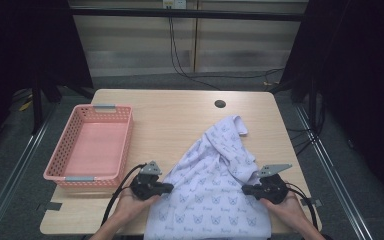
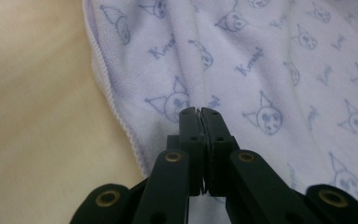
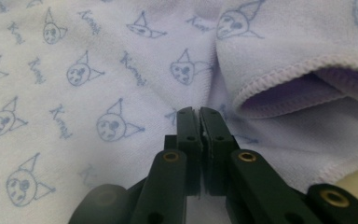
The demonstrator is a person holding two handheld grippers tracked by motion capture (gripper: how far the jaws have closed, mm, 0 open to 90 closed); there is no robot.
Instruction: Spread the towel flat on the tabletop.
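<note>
Down on the wooden table (image 1: 180, 120) a pale lilac towel (image 1: 215, 190) printed with small cat faces lies rumpled, spreading from near the table's middle to its near edge, where it hangs slightly over. From the high view, the left gripper (image 1: 166, 188) sits at the towel's left border and the right gripper (image 1: 245, 189) at its right border, each held in a hand (image 1: 130, 207) coming up from below; the other hand (image 1: 287, 207) wraps the right tool. That view is too distant to tell how the jaws stand.

The left gripper view gives the detail: the left gripper (image 2: 199, 112) has its jaws pressed together with barely a slit between them, tips resting on the cloth just inside its ribbed hem, bare tabletop to one side. Whether any fabric is pinched between them I cannot tell. The right gripper view shows the right gripper (image 3: 197, 110) likewise closed narrow, tips against the towel beside a folded-over stitched edge.

A pink plastic basket (image 1: 122, 145) stands at the table's left, well apart from the towel, with nothing inside.
</note>
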